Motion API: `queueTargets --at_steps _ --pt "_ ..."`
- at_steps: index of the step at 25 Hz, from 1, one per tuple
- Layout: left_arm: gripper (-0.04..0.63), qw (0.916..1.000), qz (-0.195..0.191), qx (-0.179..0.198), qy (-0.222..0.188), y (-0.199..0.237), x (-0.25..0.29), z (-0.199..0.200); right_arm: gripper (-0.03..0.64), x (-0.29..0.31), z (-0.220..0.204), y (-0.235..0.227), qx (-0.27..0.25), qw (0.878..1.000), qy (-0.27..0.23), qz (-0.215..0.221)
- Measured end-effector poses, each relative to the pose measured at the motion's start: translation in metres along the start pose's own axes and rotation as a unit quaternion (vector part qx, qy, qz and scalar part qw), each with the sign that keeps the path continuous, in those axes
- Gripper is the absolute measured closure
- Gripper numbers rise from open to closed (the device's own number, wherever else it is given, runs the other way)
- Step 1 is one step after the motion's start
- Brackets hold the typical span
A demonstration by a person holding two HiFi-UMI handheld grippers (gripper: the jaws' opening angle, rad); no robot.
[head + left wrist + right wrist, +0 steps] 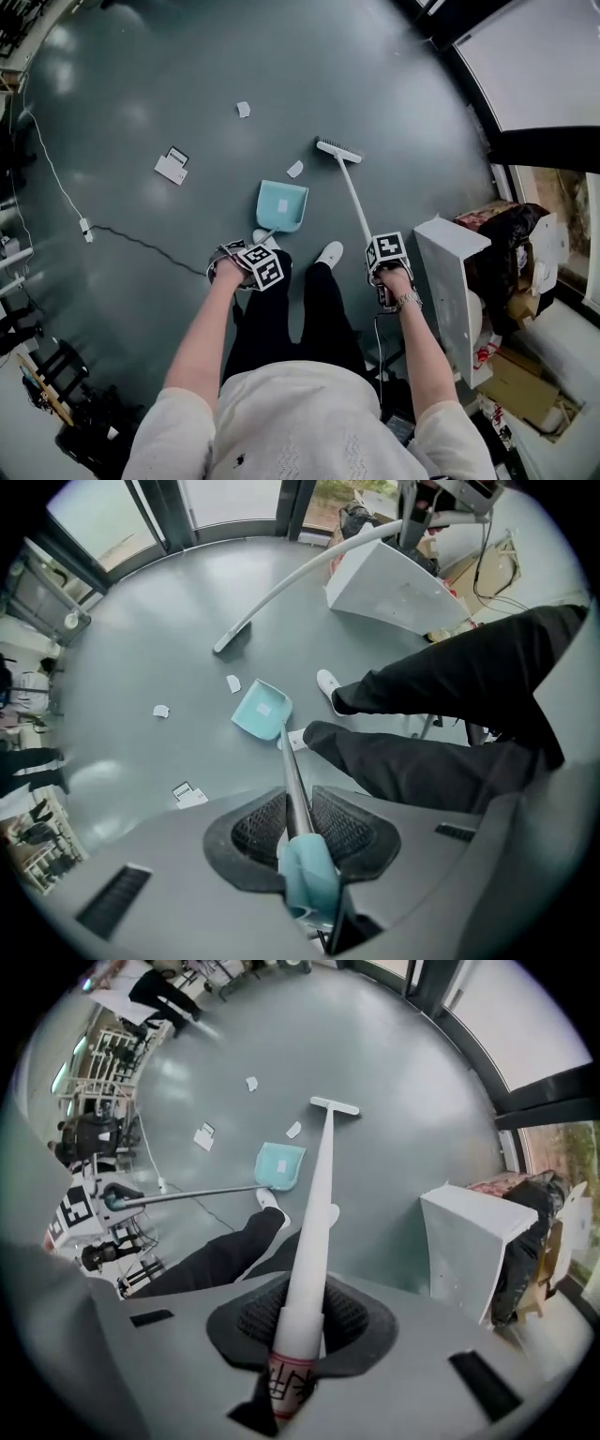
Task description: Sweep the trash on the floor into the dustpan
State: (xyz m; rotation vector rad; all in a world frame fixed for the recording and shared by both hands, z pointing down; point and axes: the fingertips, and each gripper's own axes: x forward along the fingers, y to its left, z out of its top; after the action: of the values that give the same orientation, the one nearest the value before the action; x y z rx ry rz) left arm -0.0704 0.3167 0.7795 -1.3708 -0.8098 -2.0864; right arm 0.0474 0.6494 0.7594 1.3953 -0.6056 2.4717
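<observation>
Left gripper is clamped on the dustpan handle. In the left gripper view both pads press the thin rod, with the teal grip end just behind them. Right gripper is clamped on the broom, its jaws narrow around the white shaft near the top end.

- Dustpan sits on the floor ahead of the left gripper, mouth pointing away from me. My reading: holding it by the long handle lets me keep it planted without bending, and the mouth is set to receive a stroke pulled toward me.
- Broom head rests on the floor ahead of the right gripper, farther out than the dustpan mouth and to its right.
- Nearest scrap lies between the broom head and the dustpan mouth, just off the mouth's right corner. The broom looks placed beyond it so that one inward stroke carries it in.
- Far scrap lies well ahead of the left gripper, past the dustpan. The card lies ahead and to the left of it. Neither is near the broom.
- Nothing shows inside the dustpan, so I judge the task to be at its start.

Risk: the scrap is light and off-centre, so a fast stroke may flick it past the mouth's corner.
</observation>
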Motion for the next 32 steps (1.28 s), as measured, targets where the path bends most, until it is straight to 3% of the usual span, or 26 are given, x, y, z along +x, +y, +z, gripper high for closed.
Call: queueTargets --at_steps 9,14,19,25,29,32 --pt "0.502 1.0 -0.009 0.0 -0.004 0.011 0.01 -0.017 0.552 0.023 -0.049 0.032 -0.088 0.993 0.043 -0.071" --pt "0.502 1.0 -0.005 -0.004 -0.005 -0.005 0.025 -0.025 0.552 0.025 -0.087 0.052 -0.145 0.981 0.089 -0.088" --pt "0.502 0.9992 -0.003 -0.03 -0.027 -0.01 0.031 -0.025 0.552 0.019 -0.112 0.065 -0.202 0.965 0.129 -0.11" --pt "0.502 0.9974 0.001 -0.048 -0.053 -0.002 0.027 -0.035 0.552 0.001 -0.135 0.11 -0.206 0.964 0.154 -0.072" --pt "0.502 0.9971 0.003 -0.049 -0.059 0.006 0.024 -0.054 0.552 -0.008 -0.141 0.146 -0.127 0.981 0.141 0.026" --pt "0.502 0.9956 0.0 -0.062 -0.071 0.017 0.021 -0.073 0.552 -0.03 -0.135 0.16 -0.087 0.988 0.115 0.058"
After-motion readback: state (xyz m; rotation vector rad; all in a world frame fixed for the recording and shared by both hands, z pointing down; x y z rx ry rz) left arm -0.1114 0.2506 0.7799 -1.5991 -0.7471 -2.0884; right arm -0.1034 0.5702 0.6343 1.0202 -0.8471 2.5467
